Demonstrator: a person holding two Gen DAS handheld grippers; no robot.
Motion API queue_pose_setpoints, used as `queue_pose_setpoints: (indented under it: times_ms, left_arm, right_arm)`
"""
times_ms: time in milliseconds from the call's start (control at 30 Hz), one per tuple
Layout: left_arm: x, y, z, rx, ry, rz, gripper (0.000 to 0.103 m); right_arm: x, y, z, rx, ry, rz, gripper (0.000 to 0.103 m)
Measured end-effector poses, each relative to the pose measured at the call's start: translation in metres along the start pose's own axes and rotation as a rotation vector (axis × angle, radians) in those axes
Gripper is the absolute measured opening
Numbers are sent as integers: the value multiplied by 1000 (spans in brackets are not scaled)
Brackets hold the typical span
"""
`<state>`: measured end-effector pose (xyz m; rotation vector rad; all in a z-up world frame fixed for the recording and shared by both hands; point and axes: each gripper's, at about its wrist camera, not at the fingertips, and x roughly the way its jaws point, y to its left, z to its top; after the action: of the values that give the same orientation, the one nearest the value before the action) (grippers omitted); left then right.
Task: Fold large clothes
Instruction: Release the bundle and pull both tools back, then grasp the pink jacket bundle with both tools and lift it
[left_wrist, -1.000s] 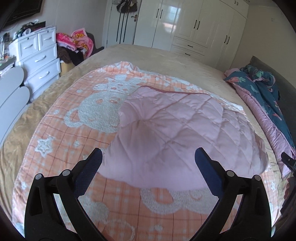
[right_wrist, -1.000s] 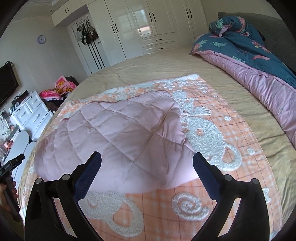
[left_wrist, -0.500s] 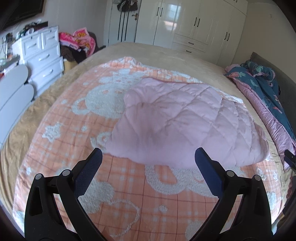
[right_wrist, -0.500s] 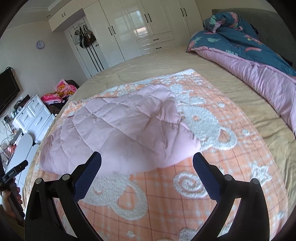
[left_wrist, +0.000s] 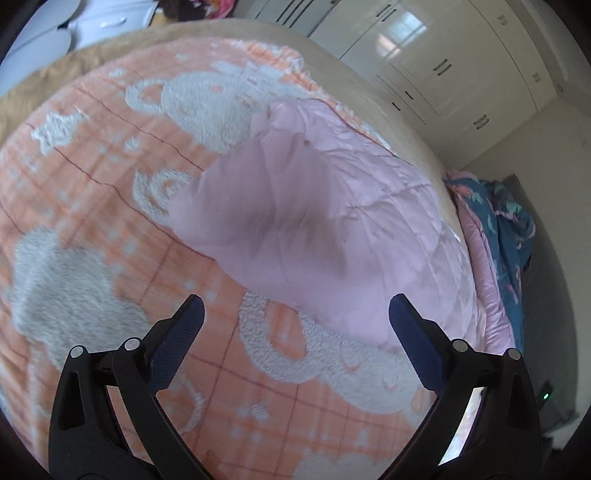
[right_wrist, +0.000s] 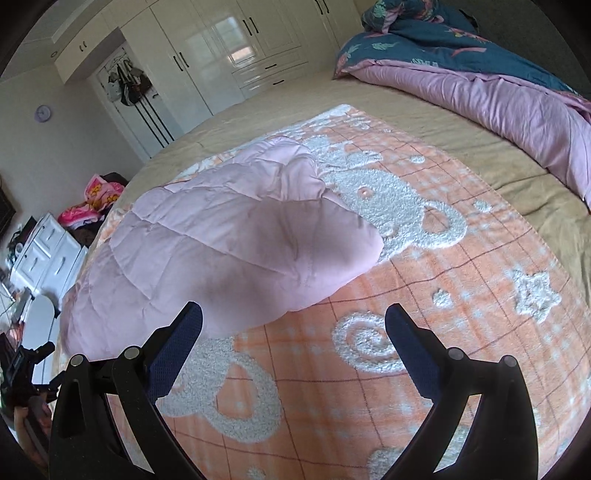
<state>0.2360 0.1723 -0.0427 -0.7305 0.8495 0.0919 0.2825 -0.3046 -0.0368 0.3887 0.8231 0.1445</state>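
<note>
Left gripper (left_wrist: 295, 321) swung leftward, right gripper (right_wrist: 293, 321) likewise spread wide, empty, above pink quilted garment (right_wrist: 229, 243)

One pink quilted garment (left_wrist: 325, 221) lies on one orange checked blanket (left_wrist: 110, 155) with white bear patterns, spread over one tan bed (right_wrist: 424, 110). One rolled duvet (right_wrist: 480, 92), pink beneath and dark blue floral above, lies along the bed's edge. Two grippers show: the left gripper (left_wrist: 295, 321) and the right gripper (right_wrist: 293, 321), each with two spread blue-padded fingers. One round wall clock (right_wrist: 43, 112) hangs beside one white wardrobe (right_wrist: 221, 55), and one white drawer chest (right_wrist: 48, 251) stands near a heap of bright clothes (right_wrist: 92, 203)
</note>
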Motion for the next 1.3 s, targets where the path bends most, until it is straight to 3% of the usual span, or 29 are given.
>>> queue_pose_setpoints:
  times_ms: [167, 400, 733, 1300]
  left_arm:
    - [24, 11, 9, -141, 34, -44, 94]
    - [56, 24, 17, -248, 60, -61, 94]
    - [73, 20, 25, -208, 41, -35, 95]
    - [90, 17, 31, -145, -1, -23, 95]
  right_arm:
    - [16, -3, 3, 53, 13, -10, 99]
    - [41, -14, 9, 194, 44, 28, 99]
    - [80, -15, 13, 289, 82, 94, 99]
    - [113, -17, 23, 331, 90, 145, 99]
